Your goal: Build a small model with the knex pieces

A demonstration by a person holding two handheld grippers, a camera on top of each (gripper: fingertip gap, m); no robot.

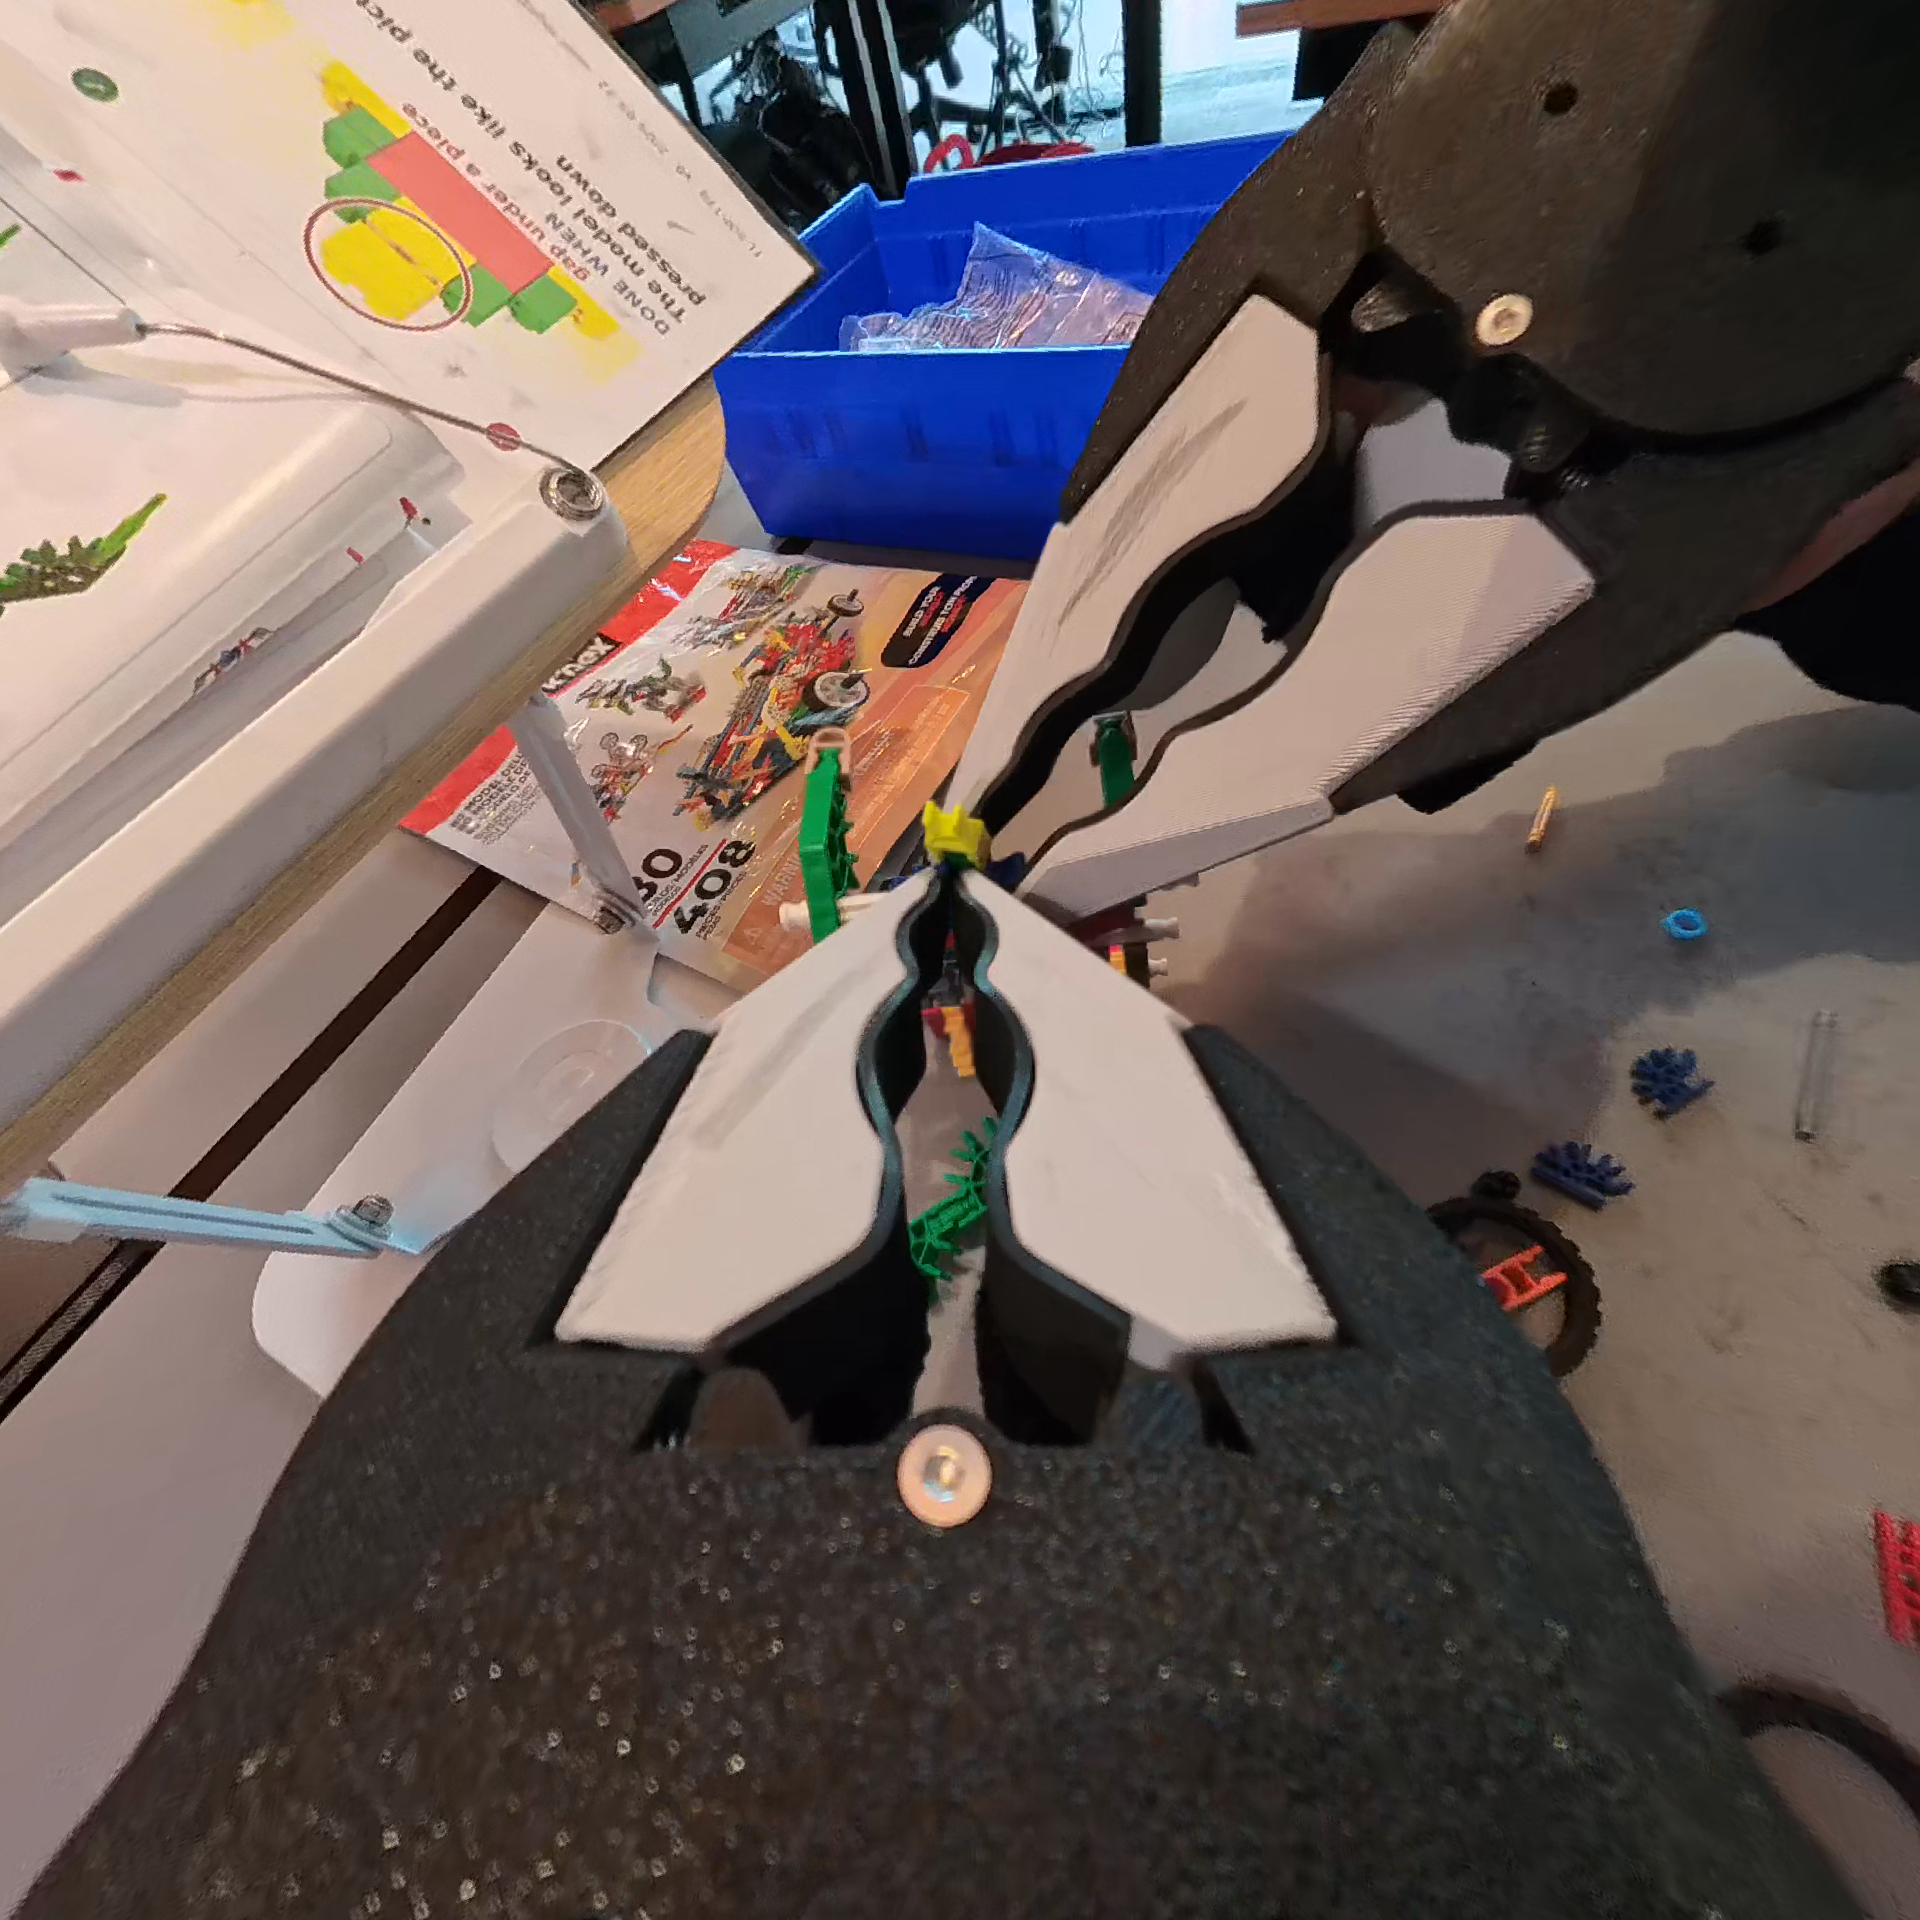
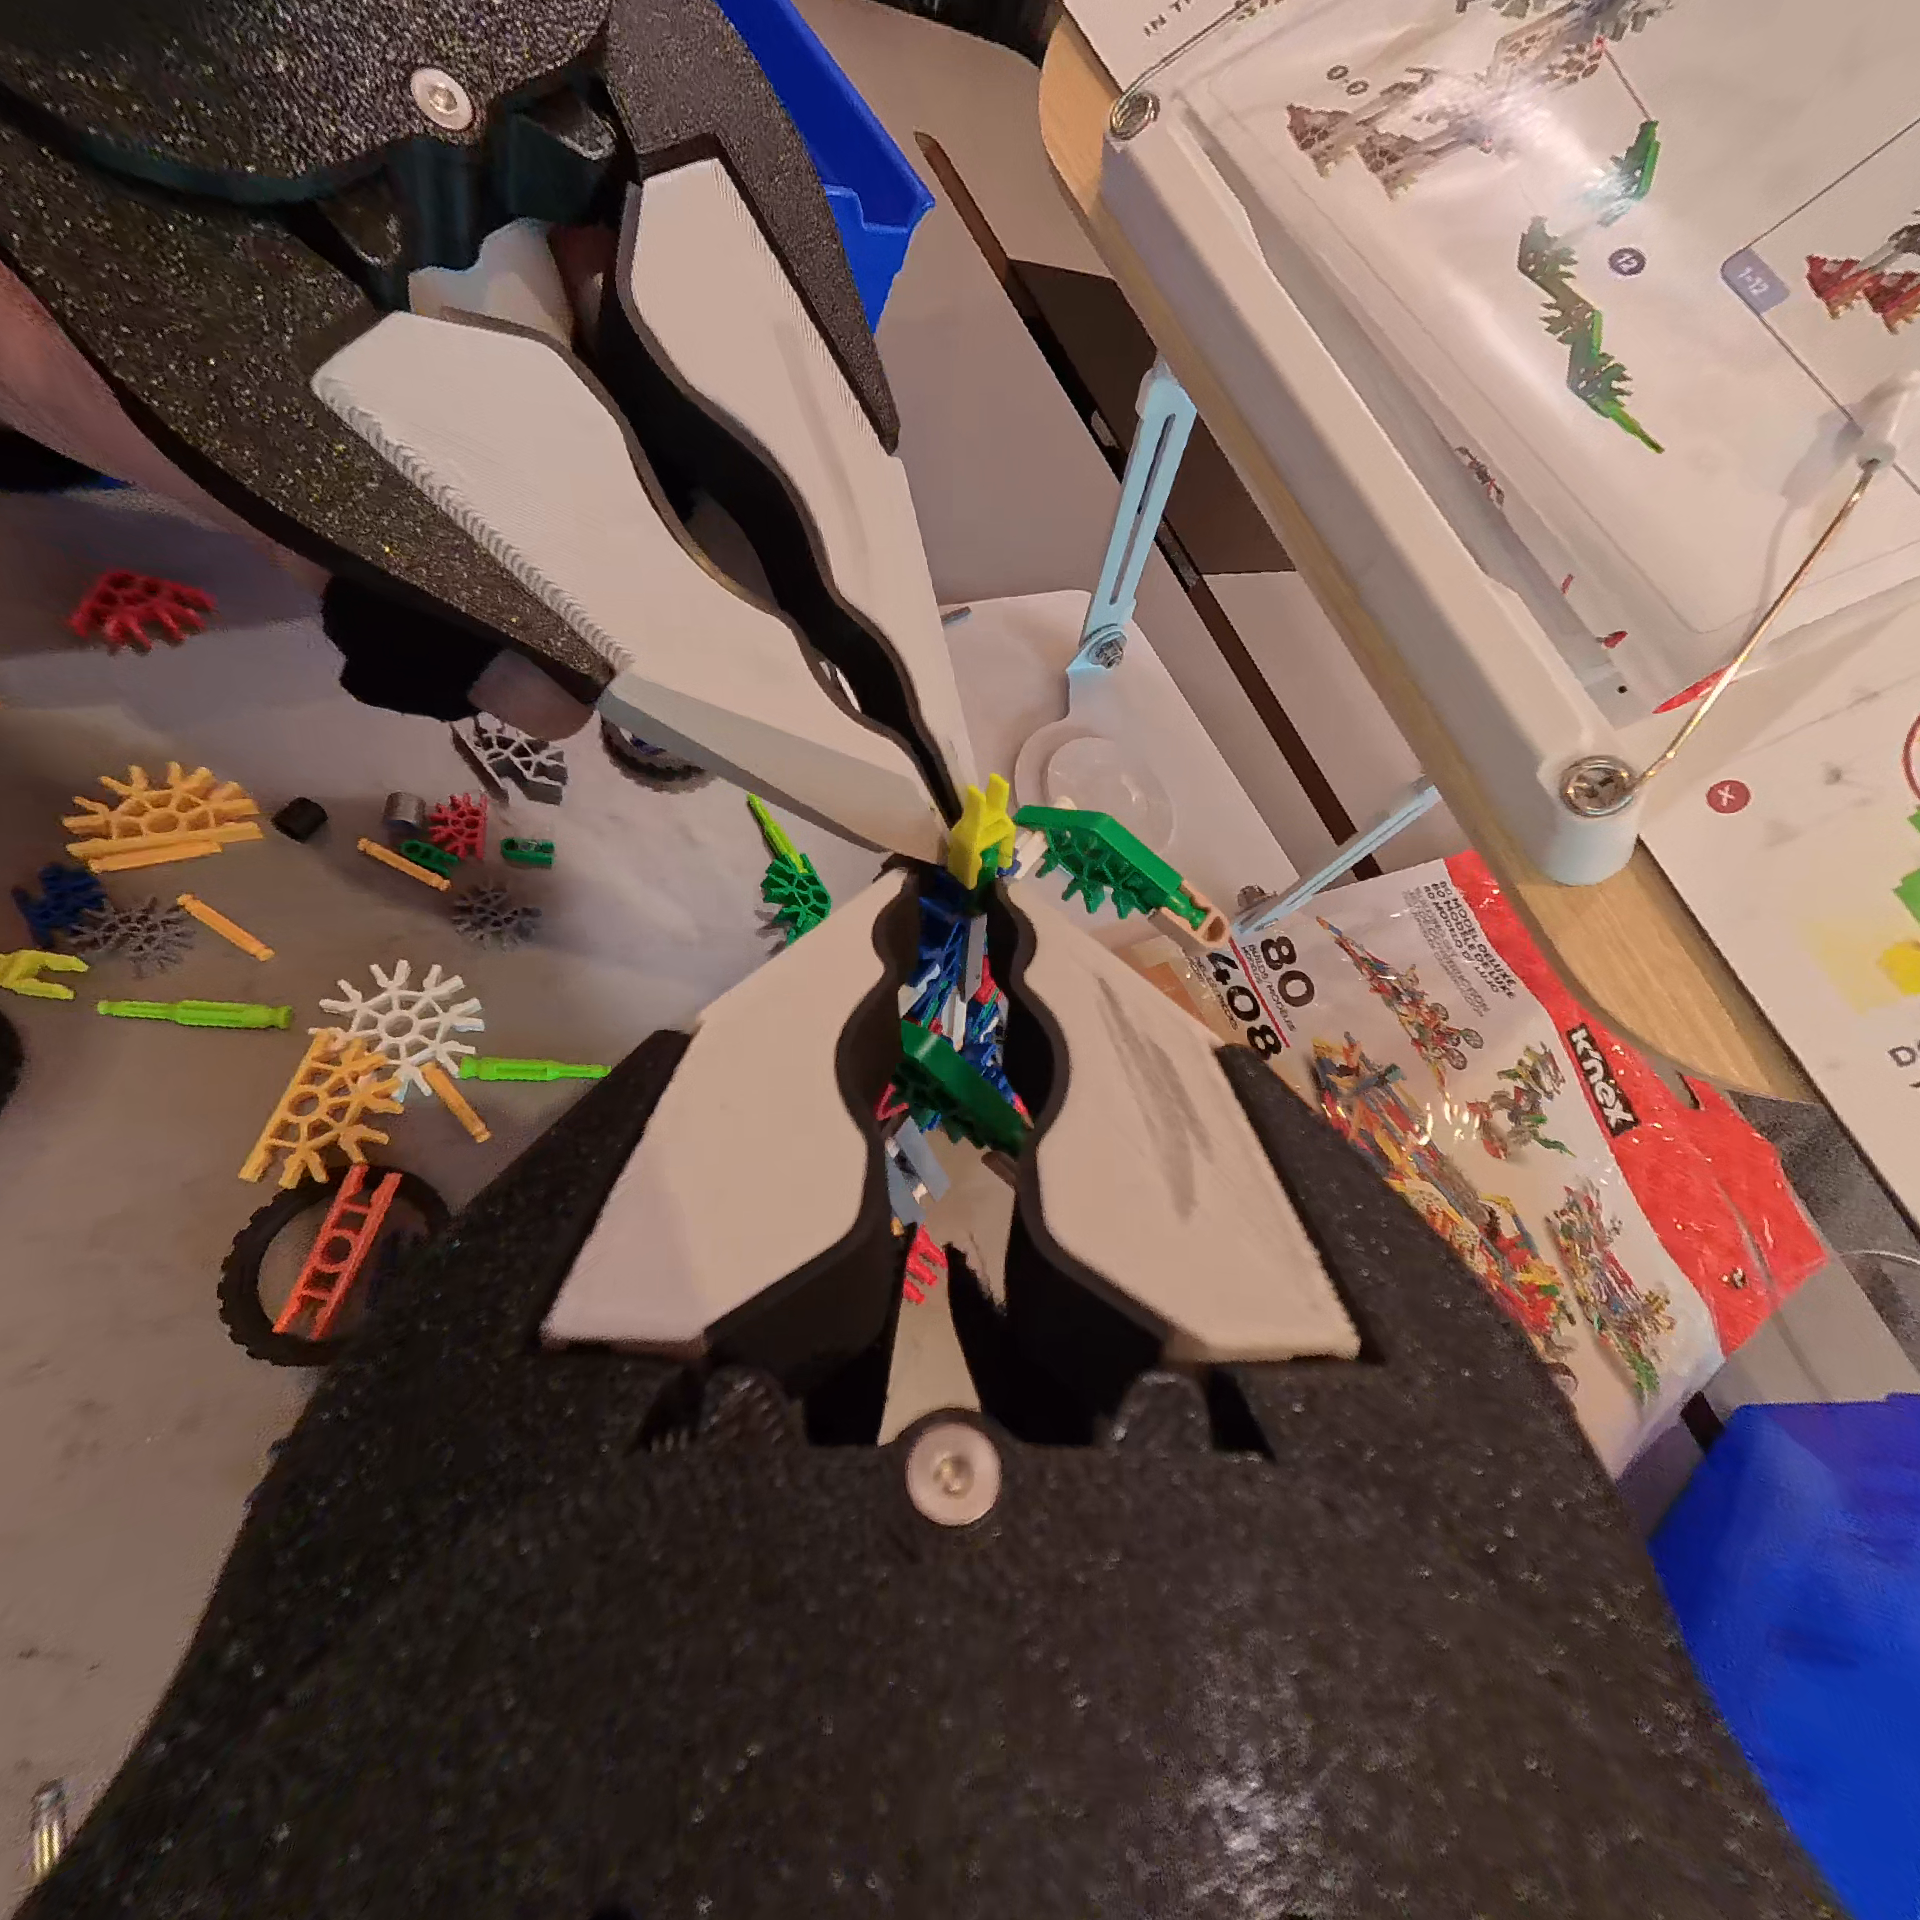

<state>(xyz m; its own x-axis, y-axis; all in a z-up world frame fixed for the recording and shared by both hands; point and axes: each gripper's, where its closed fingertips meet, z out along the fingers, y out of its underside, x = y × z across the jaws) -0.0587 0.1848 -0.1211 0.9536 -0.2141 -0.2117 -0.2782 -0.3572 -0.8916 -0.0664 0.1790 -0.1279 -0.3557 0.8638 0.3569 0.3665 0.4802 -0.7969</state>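
The grey surface (image 1: 1455,987) fills the right and lower part of my left wrist view. A white instruction stand (image 1: 260,582) with printed sheets rises at the upper left. Behind it, at the upper middle, a blue bin (image 1: 914,436) holds clear plastic bags. A printed toy bag (image 1: 748,707) lies flat just below the bin.

My two claws meet tip to tip at the middle of both views. My right claw (image 2: 951,883) is clenched on a small rod-and-connector model (image 2: 956,1039) of blue, green and red pieces, which sits in the hollow between its fingers and is held up off the surface. A green connector (image 2: 1101,862) with a tan end sticks out of it toward the right of the frame.

My left claw (image 1: 943,883) comes in from the upper left of the right wrist view. Its tips are pinched together on a yellow clip (image 2: 982,831) at the very top of the model. The grip looks narrow, right at the clip's base, though the exact contact is hidden by the fingers.

Loose pieces lie scattered on the surface at the left of the right wrist view. Among them are a black tyre (image 2: 322,1268) with an orange ladder piece across it, a white snowflake connector (image 2: 403,1023), and yellow connectors and lime rods near them.
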